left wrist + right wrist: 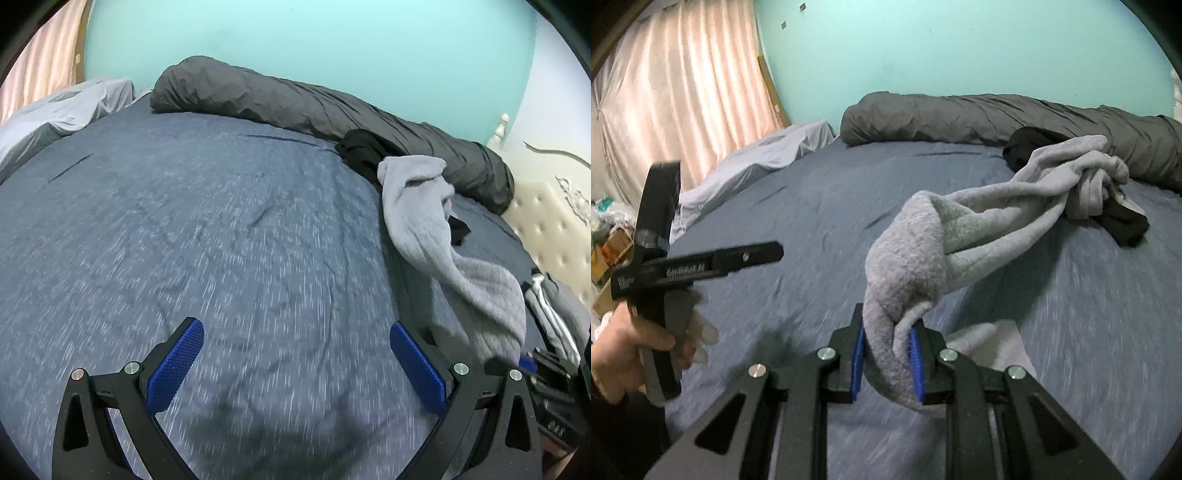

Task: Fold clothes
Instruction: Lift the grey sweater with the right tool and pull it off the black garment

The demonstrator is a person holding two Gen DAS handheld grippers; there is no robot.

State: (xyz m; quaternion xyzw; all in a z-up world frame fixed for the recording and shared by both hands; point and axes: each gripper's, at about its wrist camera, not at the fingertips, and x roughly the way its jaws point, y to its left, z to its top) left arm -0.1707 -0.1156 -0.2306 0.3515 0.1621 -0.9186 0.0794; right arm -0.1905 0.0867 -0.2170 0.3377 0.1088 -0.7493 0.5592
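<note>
**Risk: fleece dragging its tangled neighbour**

The soft grey fleece garment is clamped by the right gripper; its twisted far end lies against the rolled dark grey duvet, tangled with a black garment, which may be dragged along. The left gripper is spread, empty.

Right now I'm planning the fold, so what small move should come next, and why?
Probably bring the open left gripper across to grasp a free part of the grey sweater. The right gripper already pinches one bunched end, while the rest trails twisted across the blue bedsheet onto a black garment. A second hold would let it be spread flat.
</note>
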